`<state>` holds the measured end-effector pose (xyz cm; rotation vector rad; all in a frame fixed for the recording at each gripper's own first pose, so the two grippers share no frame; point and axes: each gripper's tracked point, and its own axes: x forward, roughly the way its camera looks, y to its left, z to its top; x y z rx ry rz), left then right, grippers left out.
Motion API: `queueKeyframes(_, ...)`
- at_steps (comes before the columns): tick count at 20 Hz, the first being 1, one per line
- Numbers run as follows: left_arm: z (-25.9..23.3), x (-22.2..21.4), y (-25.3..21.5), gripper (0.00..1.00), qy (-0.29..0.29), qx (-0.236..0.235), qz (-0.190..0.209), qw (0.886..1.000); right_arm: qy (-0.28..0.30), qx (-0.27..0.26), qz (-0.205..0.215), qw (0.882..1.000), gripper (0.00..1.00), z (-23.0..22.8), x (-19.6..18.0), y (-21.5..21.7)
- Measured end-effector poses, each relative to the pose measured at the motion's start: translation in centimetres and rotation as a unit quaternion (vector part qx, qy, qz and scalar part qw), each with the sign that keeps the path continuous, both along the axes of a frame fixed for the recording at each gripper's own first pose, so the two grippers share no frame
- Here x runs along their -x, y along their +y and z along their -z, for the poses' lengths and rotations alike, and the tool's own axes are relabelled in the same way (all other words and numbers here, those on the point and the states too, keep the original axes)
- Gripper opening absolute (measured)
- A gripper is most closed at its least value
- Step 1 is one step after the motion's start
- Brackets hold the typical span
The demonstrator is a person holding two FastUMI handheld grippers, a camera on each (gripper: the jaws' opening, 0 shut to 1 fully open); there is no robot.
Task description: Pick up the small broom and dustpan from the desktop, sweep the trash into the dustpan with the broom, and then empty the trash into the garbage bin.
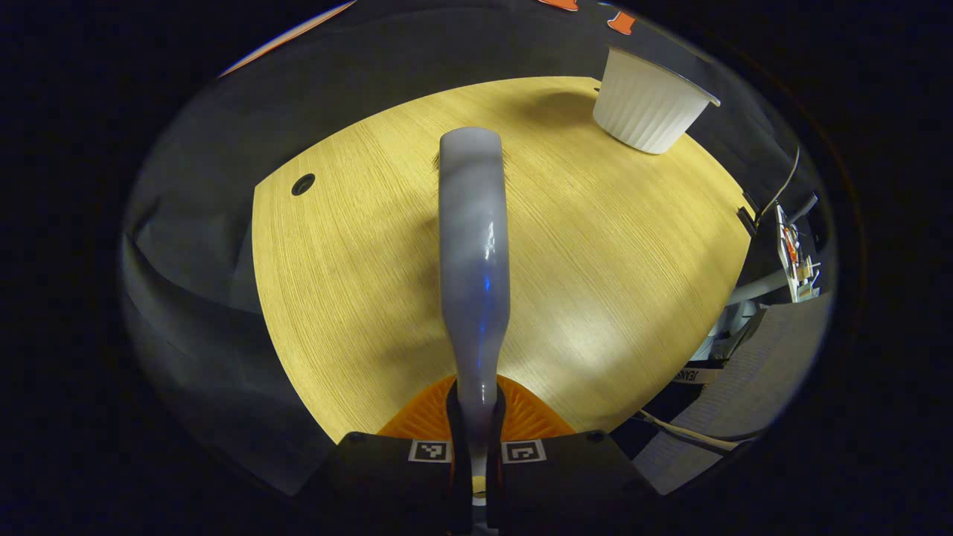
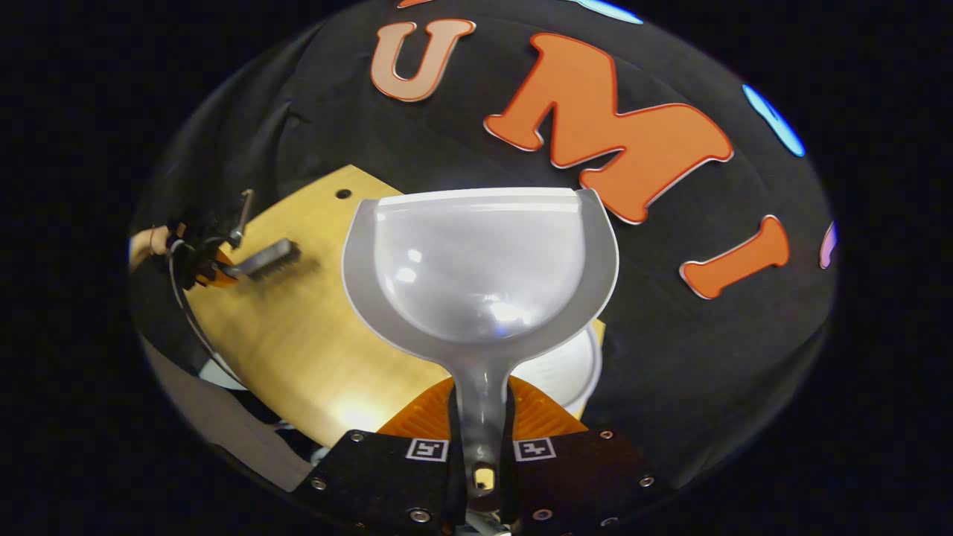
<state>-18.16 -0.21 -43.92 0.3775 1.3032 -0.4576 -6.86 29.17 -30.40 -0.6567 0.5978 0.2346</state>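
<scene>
Clamped tight in the left gripper (image 1: 474,439) is the small broom (image 1: 474,253), held out over the wooden desktop (image 1: 357,283). Same deal with the right gripper (image 2: 482,447): it's closed on the dustpan (image 2: 480,268) handle, pan held above the white ribbed garbage bin (image 2: 566,368) at the desk edge.

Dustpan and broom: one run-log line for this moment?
left claw: shut on broom | right claw: shut on dustpan, above bin | pan: looks empty

The left gripper view looks down from above onto the desktop (image 1: 595,246). The right gripper view faces across it toward the booth wall (image 2: 670,357). Both views share the white bin (image 1: 649,103).
</scene>
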Motion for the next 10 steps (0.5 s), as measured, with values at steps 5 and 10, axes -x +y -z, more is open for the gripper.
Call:
queueKeyframes(5,0.3,0.0,-0.2,0.10,0.001,-0.004,-0.023,1.000,0.048,-0.034,-0.023,0.998,0.18,6.2,-1.3,4.3)
queueKeyframes(10,0.4,0.5,-0.7,0.11,0.015,-0.006,-0.051,0.999,0.096,-0.065,-0.001,0.993,0.18,11.5,-1.7,7.3)
